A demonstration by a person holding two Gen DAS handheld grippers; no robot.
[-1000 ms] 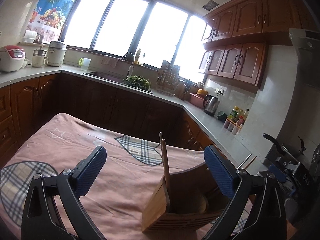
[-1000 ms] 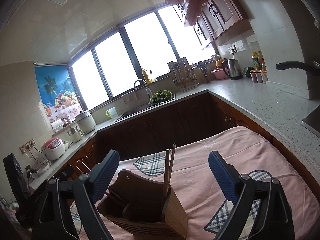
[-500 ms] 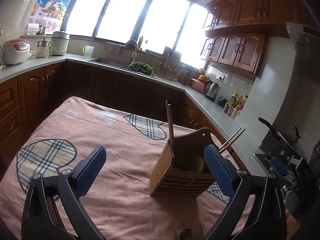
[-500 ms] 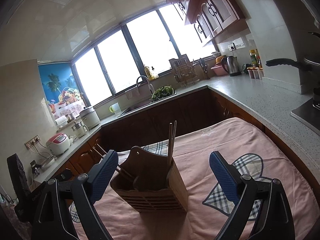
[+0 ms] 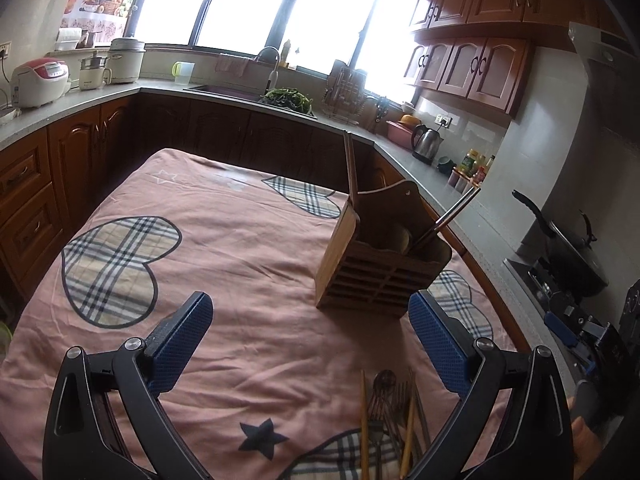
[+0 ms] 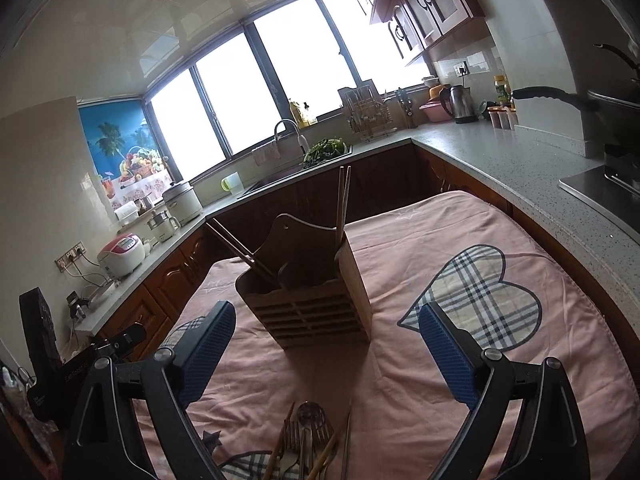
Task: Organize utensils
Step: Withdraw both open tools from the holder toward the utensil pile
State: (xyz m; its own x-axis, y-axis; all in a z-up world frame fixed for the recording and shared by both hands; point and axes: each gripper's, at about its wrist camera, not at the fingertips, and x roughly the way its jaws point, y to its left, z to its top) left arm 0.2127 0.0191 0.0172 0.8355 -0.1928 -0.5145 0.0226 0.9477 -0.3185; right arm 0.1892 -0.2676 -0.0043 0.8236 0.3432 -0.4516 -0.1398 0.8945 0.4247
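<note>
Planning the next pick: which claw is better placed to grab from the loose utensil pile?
Right, marginally. The utensil pile lies centred between the open right claw; for the open left claw it sits off toward its right finger.

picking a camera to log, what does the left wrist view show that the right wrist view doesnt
Only the left wrist view: the dark pan on the stove, and a navy star on the cloth. Only the right wrist view: the wall outlet beside the rice cooker. Both show the wooden holder with chopsticks, loose utensils near the camera, and an open gripper.
</note>
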